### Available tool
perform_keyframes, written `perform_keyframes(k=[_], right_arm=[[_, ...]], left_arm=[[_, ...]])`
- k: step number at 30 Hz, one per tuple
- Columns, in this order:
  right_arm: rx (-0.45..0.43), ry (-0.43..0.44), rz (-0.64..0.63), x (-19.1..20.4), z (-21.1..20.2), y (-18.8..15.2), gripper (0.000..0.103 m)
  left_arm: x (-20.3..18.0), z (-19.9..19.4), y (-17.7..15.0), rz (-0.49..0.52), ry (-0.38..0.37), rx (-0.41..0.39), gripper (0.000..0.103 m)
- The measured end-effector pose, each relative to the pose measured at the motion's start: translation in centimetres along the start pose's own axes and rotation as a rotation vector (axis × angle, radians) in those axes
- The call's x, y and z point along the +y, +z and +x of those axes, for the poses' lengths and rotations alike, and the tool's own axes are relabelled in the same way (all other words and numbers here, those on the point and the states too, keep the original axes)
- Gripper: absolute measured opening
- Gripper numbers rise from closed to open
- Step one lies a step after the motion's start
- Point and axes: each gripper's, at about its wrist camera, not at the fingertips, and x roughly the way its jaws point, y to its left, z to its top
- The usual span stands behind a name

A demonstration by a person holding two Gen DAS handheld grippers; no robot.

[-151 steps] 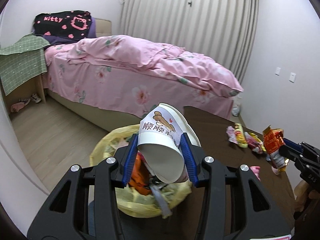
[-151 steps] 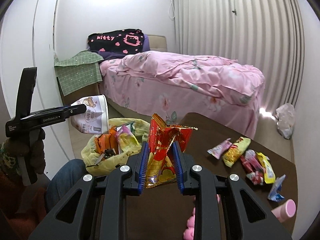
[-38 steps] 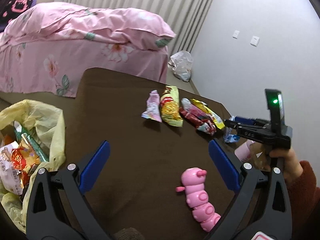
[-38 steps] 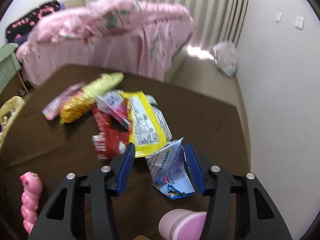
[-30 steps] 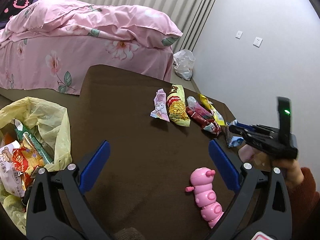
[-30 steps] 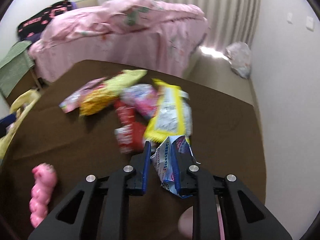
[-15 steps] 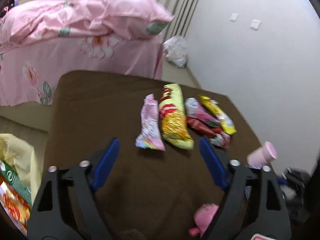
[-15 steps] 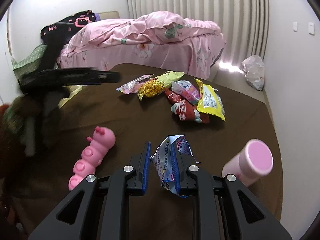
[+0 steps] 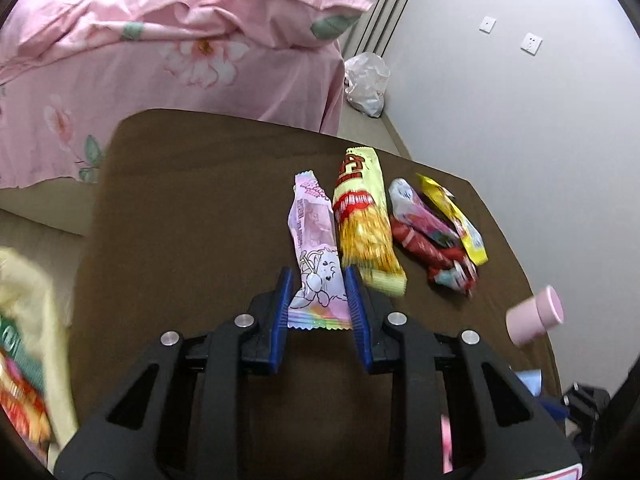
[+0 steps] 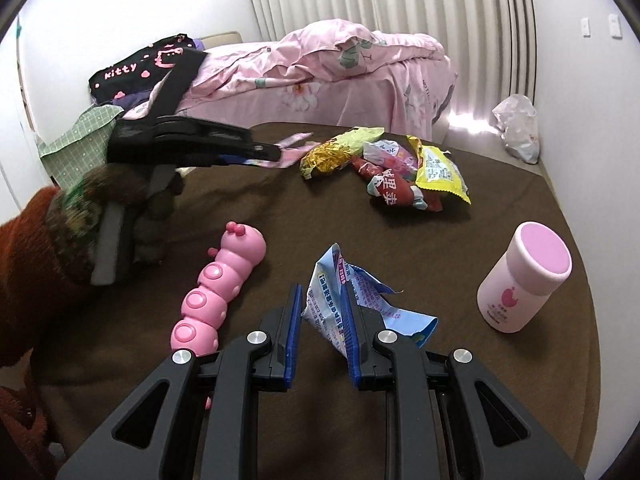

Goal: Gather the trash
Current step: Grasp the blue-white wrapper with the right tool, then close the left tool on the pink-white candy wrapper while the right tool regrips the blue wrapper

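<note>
Your left gripper (image 9: 316, 294) has just been closing, and its blue pads now pinch the near end of a pink wrapper (image 9: 314, 240) printed with a cartoon animal and a rainbow strip along its crimped edge. The wrapper lies lengthwise on the brown tabletop (image 9: 192, 208), just beside a yellow and red snack packet (image 9: 364, 216), with a small heap of red, white and yellow wrappers (image 9: 436, 232) further right. Your left gripper tilts downward toward the tabletop, seen from the side in the right wrist view with your hand (image 10: 132, 216) wrapped on its handle. Your right gripper (image 10: 320, 320) is clamped on a crumpled blue and white wrapper (image 10: 340, 296), held above the tabletop between a pink caterpillar toy (image 10: 218, 284) and a pink-capped bottle (image 10: 524, 276).
</note>
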Motion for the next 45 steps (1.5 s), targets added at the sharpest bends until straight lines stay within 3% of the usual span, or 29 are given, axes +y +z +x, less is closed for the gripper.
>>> perform_keyframes(k=[9,11,13,18,21,33,38,42,45], right_arm=[[0.008,0.089,-0.056,2.3,-0.7,-0.6,0.020],[-0.018,0.064,-0.047,2.3,-1.7,-1.0,0.027],[-0.051,0.039,-0.010,1.6,-2.6,-1.3,0.043],[-0.077,-0.022,0.141,-1.5,-4.0,-2.1,0.059],[-0.022,0.003,0.161,-2.1,-3.0,-1.9,0.059],[0.091,-0.121,-0.074,2.6,2.6,-0.9,0.059],[0.131,-0.126,-0.042,1.4,3.5,-0.8,0.059],[0.109,-0.090,0.008,0.5,3.0,-0.8,0.053],[0.073,-0.082,0.024,0.2,2.3,-0.8,0.037]], left_arm=[[0.7,-7.2,-6.6,-0.100,-0.030,-0.059,0.026],[0.7,-7.6,-7.7,-0.100,-0.026,-0.055,0.026],[0.7,-7.9,-8.6,-0.092,-0.014,-0.050,0.026],[0.4,-9.3,-9.0,-0.076,-0.001,-0.069,0.026],[0.0,-9.7,-9.3,-0.059,0.015,-0.065,0.026],[0.0,-10.0,-10.3,-0.054,0.040,-0.047,0.026],[0.1,-9.8,-10.5,-0.064,0.033,-0.034,0.027],[0.1,-9.8,-10.5,-0.063,0.026,-0.034,0.028],[0.1,-10.0,-10.5,-0.072,0.023,-0.042,0.030]])
